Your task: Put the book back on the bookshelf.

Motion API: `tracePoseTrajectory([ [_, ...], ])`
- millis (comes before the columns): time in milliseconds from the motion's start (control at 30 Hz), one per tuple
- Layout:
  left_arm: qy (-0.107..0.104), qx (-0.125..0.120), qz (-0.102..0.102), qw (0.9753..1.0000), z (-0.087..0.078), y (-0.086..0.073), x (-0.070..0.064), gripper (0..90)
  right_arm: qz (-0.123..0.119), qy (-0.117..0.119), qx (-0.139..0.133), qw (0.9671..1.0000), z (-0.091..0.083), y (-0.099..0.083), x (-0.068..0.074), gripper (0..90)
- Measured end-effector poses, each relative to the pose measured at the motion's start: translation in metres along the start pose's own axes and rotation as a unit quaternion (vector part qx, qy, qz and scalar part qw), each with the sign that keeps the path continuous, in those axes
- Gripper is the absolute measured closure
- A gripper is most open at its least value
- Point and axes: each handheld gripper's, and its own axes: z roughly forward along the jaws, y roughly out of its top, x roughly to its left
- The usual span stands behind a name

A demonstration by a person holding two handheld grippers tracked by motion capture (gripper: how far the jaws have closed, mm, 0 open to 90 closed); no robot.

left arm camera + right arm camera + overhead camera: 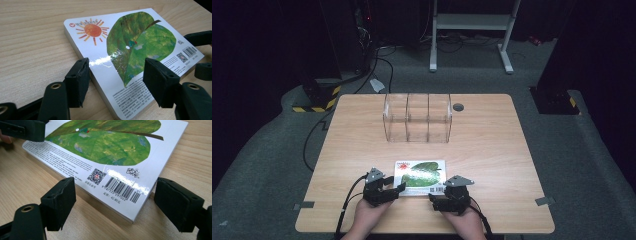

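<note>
While flat on table (492,145), book (420,177) between both hand-held grippers' open jaws.

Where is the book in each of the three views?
High view: the book lies flat at the table's near edge, between the two grippers.
Left gripper view: it fills the middle, running from upper left to lower right.
Right gripper view: its corner sits between the open jaws.
Shared landmark: the barcode.
</note>
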Motion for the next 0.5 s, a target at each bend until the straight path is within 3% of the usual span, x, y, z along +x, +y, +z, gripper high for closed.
tracePoseTrajectory([
  [100,0.006,-0.007,0.005,0.9999,-0.001,0.0,-0.002,38.8,-0.009,-0.01,0.003,0.9999,0.001,0.0,0.003,16.8],
  [267,-0.001,-0.03,-0.006,0.9995,-0.007,0.002,-0.005,39.5,-0.006,-0.006,0.004,1.0,0.001,0.0,0.002,16.4],
  [500,-0.009,-0.059,0.011,0.9982,-0.019,0.007,-0.01,39.8,-0.012,-0.009,0.004,0.9999,0.002,0.001,0.003,15.1],
])
